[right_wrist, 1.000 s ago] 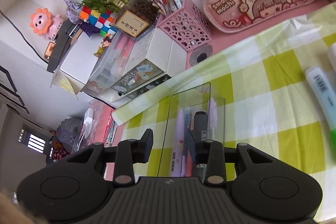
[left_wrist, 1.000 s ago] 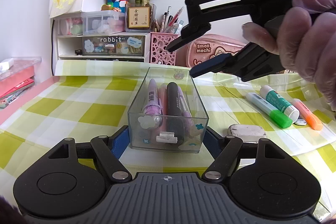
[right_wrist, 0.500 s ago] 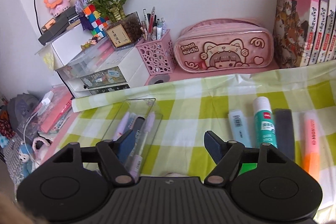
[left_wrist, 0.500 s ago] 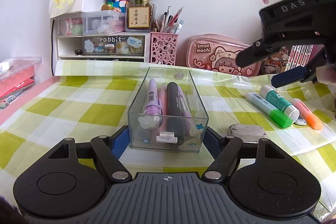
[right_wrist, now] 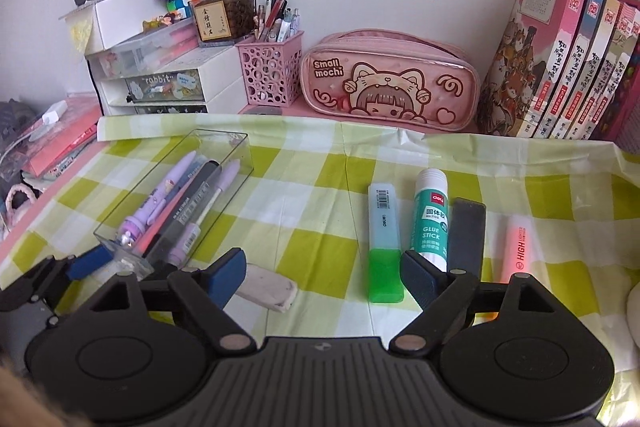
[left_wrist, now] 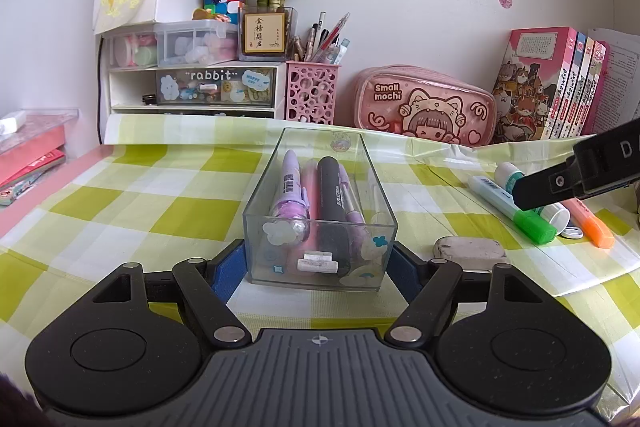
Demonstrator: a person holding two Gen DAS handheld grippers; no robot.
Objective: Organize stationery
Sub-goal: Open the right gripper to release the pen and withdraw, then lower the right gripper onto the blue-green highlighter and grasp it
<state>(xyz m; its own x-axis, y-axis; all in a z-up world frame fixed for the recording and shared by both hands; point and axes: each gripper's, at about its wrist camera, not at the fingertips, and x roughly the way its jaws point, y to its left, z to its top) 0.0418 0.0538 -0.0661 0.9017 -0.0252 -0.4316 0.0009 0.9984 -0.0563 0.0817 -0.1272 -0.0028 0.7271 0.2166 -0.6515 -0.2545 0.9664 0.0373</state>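
Clear, rigid plastic tray (left_wrist: 320,227) sits clamped in your left gripper (left_wrist: 318,267); beside it, your right gripper (right_wrist: 322,273), jaws just spreading empty, should pinch the light, slippery green highlighter (right_wrist: 384,239) mid-barrel.

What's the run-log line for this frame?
left gripper: shut on clear pen box | right gripper: jaws just opening, nothing between, above green highlighter | loose: eraser, glue stick, orange highlighter

Black hand-held gripper (right_wrist: 322,273); blue finger pads (right_wrist: 228,269); ribbed grey housing; silver pivot screws.
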